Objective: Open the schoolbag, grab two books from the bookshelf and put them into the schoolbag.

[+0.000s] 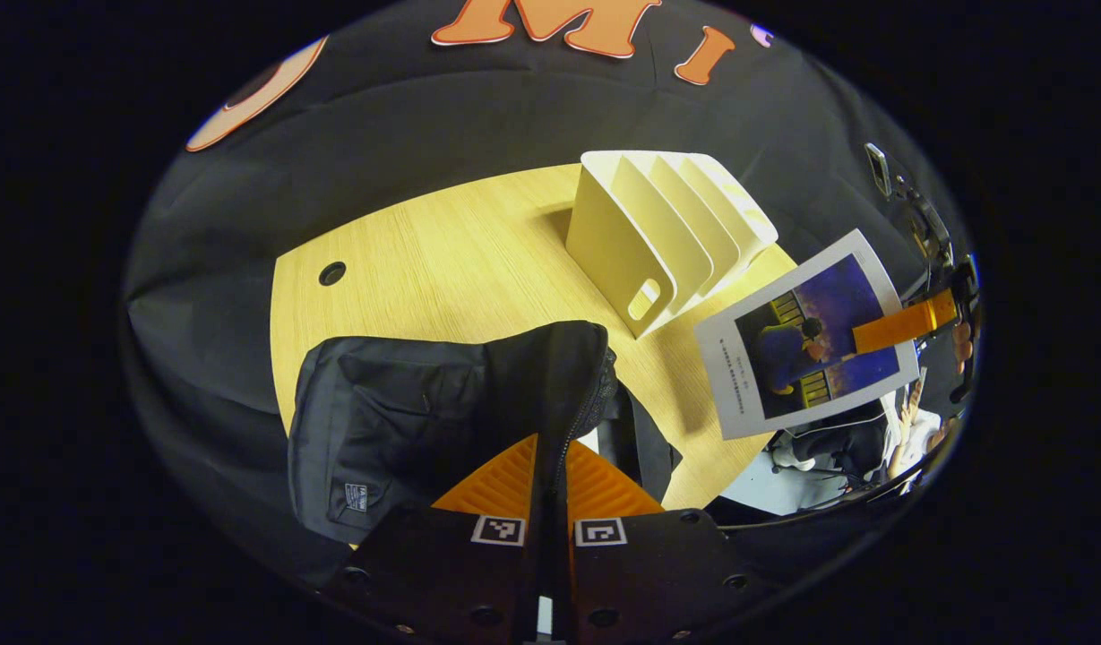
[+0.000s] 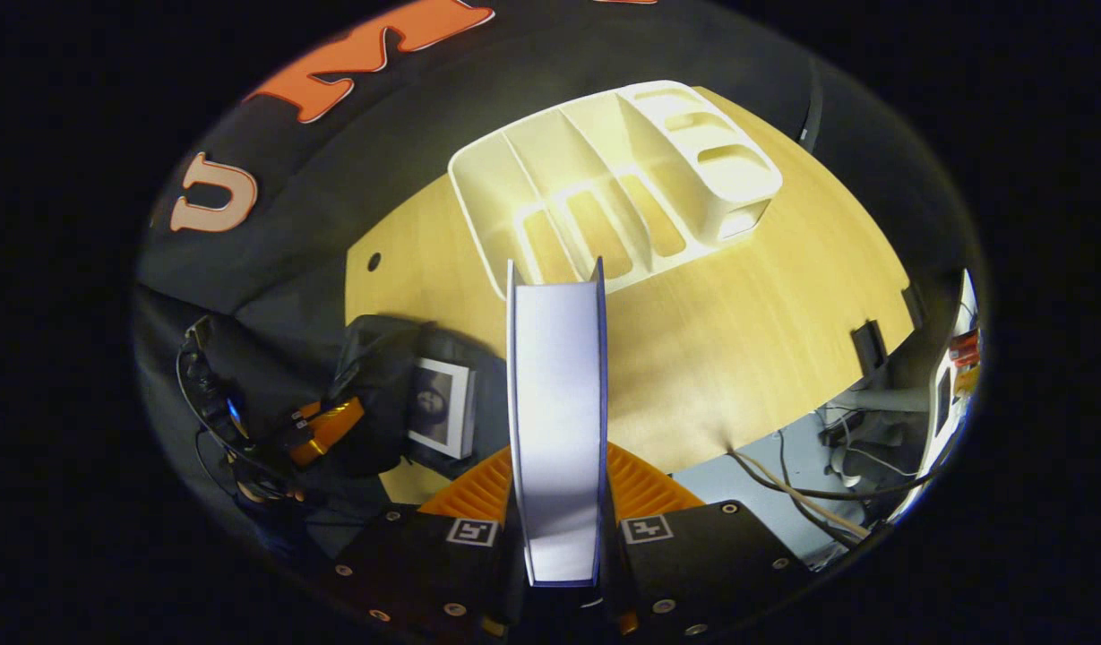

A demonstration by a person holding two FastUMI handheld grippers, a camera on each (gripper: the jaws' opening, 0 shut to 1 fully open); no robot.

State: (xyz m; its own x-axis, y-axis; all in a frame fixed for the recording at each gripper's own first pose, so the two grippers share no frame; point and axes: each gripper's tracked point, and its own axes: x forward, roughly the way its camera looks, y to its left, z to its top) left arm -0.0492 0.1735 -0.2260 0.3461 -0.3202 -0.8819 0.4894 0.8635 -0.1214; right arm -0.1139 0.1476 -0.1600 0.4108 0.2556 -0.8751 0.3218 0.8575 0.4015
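A pale wooden table (image 1: 442, 260) stood against the black cloth wall, cables trailing off its far edge. The white bookshelf (image 2: 604, 179) sat on it, slots bare. The left gripper (image 1: 550, 466) pinched the zipper edge of the black schoolbag (image 1: 398, 412), holding it up. The right gripper (image 2: 557, 484) clamped a book (image 2: 557, 403) edge-on, long axis pointing toward the shelf. Another book (image 2: 441, 405) lay inside the bag.
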